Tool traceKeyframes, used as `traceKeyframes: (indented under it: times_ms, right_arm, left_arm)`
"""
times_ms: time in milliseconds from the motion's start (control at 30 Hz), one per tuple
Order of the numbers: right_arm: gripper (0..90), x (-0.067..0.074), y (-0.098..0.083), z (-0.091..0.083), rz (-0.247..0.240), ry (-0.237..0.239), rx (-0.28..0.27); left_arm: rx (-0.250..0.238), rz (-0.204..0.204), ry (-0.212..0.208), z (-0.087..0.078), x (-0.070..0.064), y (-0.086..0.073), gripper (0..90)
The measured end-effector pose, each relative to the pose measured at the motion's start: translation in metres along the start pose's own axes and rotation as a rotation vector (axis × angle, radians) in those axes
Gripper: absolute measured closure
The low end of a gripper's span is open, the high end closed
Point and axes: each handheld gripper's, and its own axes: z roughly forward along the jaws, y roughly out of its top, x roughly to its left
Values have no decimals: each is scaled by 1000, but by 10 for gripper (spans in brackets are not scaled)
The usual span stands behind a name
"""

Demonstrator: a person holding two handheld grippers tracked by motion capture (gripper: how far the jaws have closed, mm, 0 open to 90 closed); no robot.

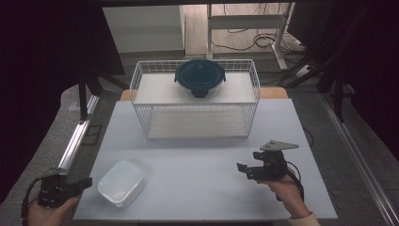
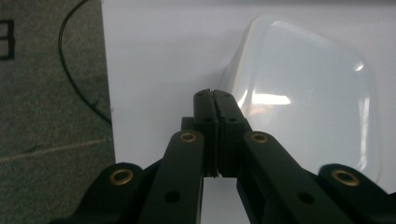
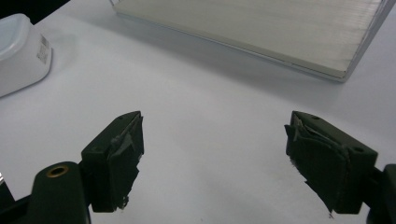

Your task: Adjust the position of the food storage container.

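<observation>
lidded box (image 1: 121, 182) front-left on table (image 1: 197, 188), bowl (image 1: 200, 77) atop rack (image 1: 195, 101)

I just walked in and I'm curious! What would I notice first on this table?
Probably the white wire rack at the back of the table, with a round dark-lidded container on its top shelf. Next, the white lidded box near the front left corner. A left gripper with shut jaws points at that box, and a right gripper rests open at the front right.
</observation>
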Motion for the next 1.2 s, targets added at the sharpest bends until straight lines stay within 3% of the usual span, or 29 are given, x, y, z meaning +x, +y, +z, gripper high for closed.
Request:
traceKeyframes:
  times_ms: [167, 233, 467, 1200]
  right_arm:
    - [189, 2, 0, 1, 3, 2, 5]
    - [190, 1, 0, 0, 2, 0, 5]
    - [189, 0, -1, 1, 7, -3, 4]
    - [188, 2, -1, 2, -1, 1, 11]
  left_arm:
    - [49, 14, -20, 13, -3, -6, 900]
    - [49, 13, -19, 16, -4, -5, 900]
    - [59, 20, -79, 20, -13, -3, 900]
    - [115, 177, -219, 64, -90, 25, 900]
